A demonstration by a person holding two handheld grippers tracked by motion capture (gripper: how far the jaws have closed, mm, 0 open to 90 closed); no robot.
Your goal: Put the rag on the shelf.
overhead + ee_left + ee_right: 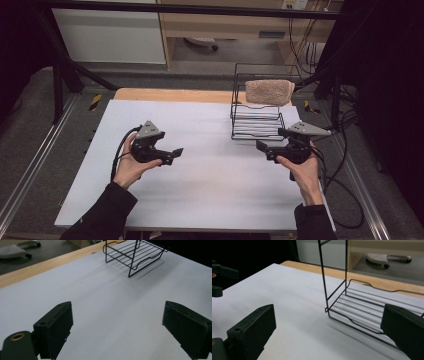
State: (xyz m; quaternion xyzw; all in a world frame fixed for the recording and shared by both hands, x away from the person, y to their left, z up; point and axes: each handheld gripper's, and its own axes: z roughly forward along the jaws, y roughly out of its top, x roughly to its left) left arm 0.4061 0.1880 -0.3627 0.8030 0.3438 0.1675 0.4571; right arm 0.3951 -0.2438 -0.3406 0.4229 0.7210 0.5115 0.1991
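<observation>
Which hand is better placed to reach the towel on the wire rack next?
Right, probably. The right gripper sits open beside the rack, below the towel on its top shelf. The left gripper, also open, is farther away across the table.

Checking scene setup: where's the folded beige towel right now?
In the high view, the folded beige towel lies on the top tier of the black wire rack, at the table's far right, beyond the right gripper.
</observation>
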